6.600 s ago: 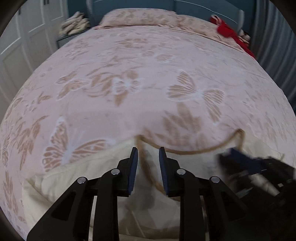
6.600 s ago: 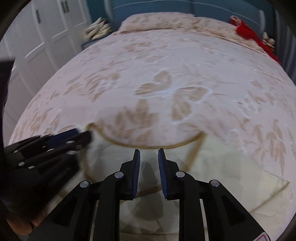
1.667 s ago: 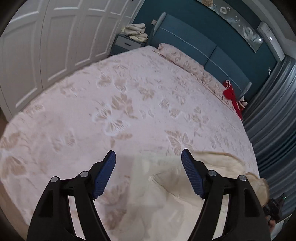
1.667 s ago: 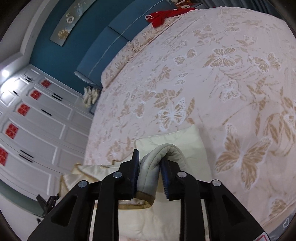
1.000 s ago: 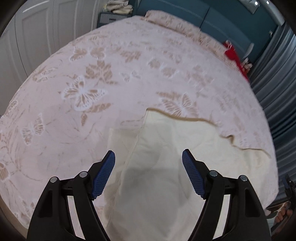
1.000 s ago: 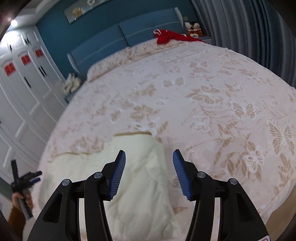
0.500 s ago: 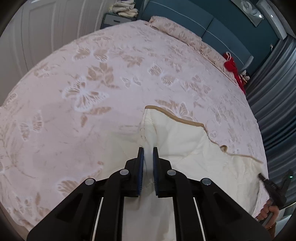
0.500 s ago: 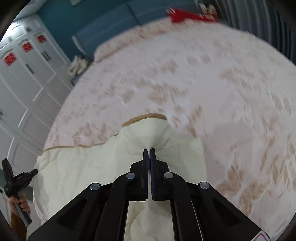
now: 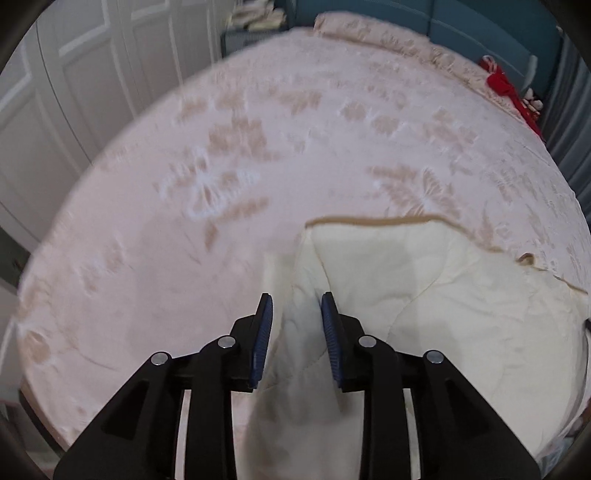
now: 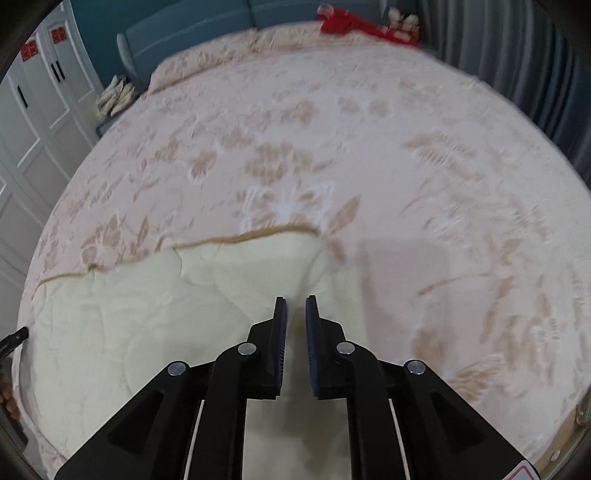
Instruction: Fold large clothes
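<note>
Both grippers were clamped tight half a second back, and now they're letting go! Big picture first: the bed (image 9: 147, 229) in its pink butterfly bedspread fills both views. On its near edge lies the cream quilt (image 9: 443, 295), tan-trimmed border (image 10: 258, 234) facing the headboard. Left gripper (image 9: 296, 302) jaws are opening, a raised fold of quilt between the blue pads, no longer squeezed. Right gripper (image 10: 295, 306) jaws are opening too, a narrow gap, quilt beneath. Red cloth (image 10: 351, 22) sits far off by the pillows.
</note>
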{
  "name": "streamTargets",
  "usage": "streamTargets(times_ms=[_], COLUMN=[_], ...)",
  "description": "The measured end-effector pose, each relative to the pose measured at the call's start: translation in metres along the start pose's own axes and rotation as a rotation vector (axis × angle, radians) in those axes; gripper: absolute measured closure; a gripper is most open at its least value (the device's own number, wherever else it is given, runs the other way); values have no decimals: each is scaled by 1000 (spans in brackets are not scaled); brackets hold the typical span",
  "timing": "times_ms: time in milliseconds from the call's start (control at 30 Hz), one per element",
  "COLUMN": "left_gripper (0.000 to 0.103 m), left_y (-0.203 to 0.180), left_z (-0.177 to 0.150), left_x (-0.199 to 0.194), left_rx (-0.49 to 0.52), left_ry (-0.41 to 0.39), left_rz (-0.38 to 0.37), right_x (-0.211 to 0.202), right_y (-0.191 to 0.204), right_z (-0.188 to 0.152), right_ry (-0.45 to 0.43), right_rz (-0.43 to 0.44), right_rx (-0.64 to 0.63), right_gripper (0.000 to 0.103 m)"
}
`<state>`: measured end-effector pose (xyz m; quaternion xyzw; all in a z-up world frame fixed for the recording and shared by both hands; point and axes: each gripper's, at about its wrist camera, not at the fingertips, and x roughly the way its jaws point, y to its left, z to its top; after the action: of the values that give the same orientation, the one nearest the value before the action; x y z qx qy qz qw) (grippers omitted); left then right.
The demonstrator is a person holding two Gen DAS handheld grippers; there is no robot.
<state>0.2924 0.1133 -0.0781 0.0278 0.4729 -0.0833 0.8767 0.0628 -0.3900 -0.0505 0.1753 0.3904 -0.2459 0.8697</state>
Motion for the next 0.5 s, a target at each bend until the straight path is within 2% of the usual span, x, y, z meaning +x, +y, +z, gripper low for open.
streamTargets(times_ms=[67, 167, 267, 400, 500], left_gripper=[75, 75, 75, 75, 75], left_y=[-1, -14, -50, -87, -95], left_z=[6, 14, 19, 13, 9], left_x=[-32, -59, -59, -32, -6], left_rx=[0, -4, 40, 102, 89], left_ry=[-79, -132, -114, -65, -20], left_rz=[7, -35, -105, -94, -74], right_x=[-22, -35, -21, 7, 24], right_y=[1, 23, 56, 79, 79], right_z=[4, 8, 6, 0, -2], right_ry=[-65, -79, -30, 35, 63], right_rz=[13, 82, 116, 93, 64], right_rx=[1, -39, -105, -150, -131], right_gripper=[84, 88, 93, 94, 95])
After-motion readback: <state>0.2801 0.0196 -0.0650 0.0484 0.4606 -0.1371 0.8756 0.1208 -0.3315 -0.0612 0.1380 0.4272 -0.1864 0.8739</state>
